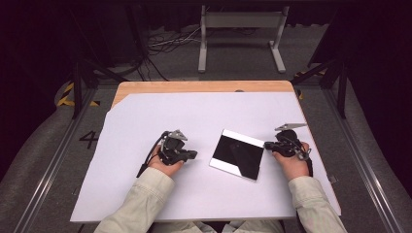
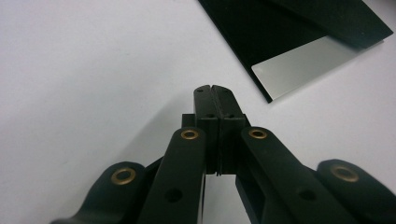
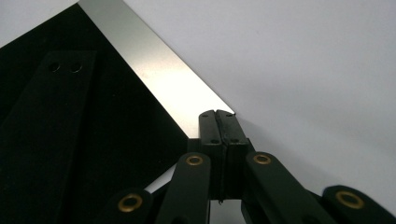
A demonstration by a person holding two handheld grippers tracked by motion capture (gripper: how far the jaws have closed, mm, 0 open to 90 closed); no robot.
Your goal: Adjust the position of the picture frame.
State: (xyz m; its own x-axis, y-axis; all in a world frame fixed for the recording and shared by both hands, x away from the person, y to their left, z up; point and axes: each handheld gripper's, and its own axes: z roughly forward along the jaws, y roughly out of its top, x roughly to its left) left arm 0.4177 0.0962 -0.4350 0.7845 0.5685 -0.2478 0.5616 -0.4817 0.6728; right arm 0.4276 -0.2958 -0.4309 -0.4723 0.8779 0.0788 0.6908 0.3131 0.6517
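1. Glossy black, mirror-like plate [image 1: 237, 154] w/ pale silvery bands along two opposite edges; flat on white sheet [image 1: 145, 116] over wooden table [image 1: 194, 86], slightly right of centre, turned at an angle to table edge.
2. Handling, judged: thin, stiff, prob. light; surface smooth, so likely slippery under hard pads. If glass or mirror, fragile at corners and edges — cannot tell material for sure. Lies flush on sheet, so little room for a jaw underneath.
3. Where to take hold, judged: by an edge or corner, not the face. Best bet: tip or slide the plate so one edge lifts or overhangs, then pinch across its thickness at a pale band. Steadying from opposite side w/ other gripper advisable.
4. Left gripper [image 1: 192, 155]: jaws pressed together, nothing between. Points toward plate's left edge, near but apart. In left gripper view, tips [image 2: 214, 89] over bare sheet, plate [image 2: 280, 37] ahead and to the right, pale band facing.
5. Right gripper [image 1: 267, 144]: jaws also together, empty. At plate's right corner, just beside or touching — cannot tell which from high view. In right gripper view, tips [image 3: 218, 115] sit right at end of pale band [image 3: 163, 74]; contact looks likely, not certain.
6. Plate thus between the two grippers, left one farther off than right.
7. Dark reflections across plate's face: prob. gripper arm mirrored, no separate object.
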